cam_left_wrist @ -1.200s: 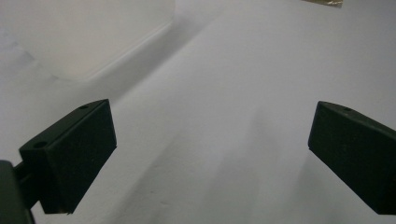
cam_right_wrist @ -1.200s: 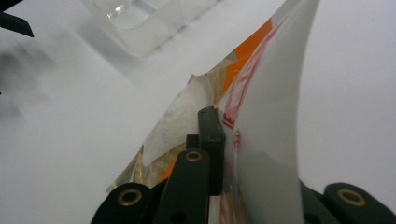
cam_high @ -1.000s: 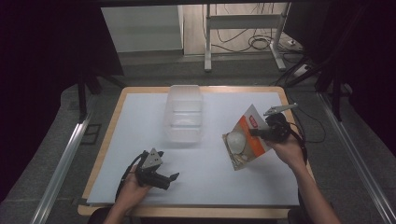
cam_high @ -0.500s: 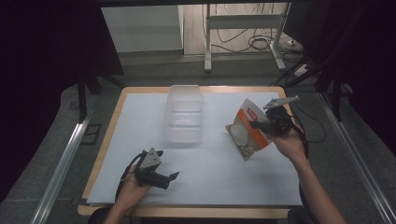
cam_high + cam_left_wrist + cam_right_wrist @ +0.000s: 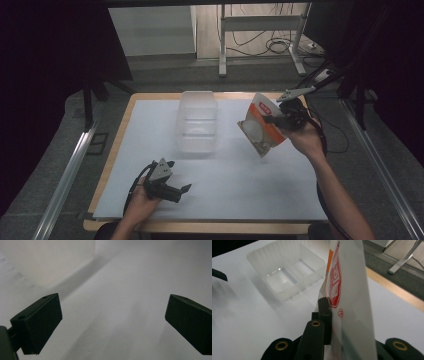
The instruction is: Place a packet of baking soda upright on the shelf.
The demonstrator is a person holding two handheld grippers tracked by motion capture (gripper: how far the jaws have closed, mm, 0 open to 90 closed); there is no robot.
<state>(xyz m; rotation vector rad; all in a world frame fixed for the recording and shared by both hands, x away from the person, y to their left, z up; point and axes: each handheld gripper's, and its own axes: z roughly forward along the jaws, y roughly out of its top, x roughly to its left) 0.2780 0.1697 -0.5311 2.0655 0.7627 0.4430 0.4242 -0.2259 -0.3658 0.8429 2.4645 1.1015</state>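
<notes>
High view: white table (image 5: 240, 185) on grey floor (image 5: 65, 130); right gripper (image 5: 280, 119) jaws clamp packet (image 5: 260, 131), left gripper (image 5: 175, 191) jaws apart.

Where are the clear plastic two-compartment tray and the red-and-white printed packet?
Clear plastic two-compartment tray (image 5: 199, 125): high view, its divider.
Red-and-white printed packet (image 5: 260, 132): high view, its pale round front.
</notes>
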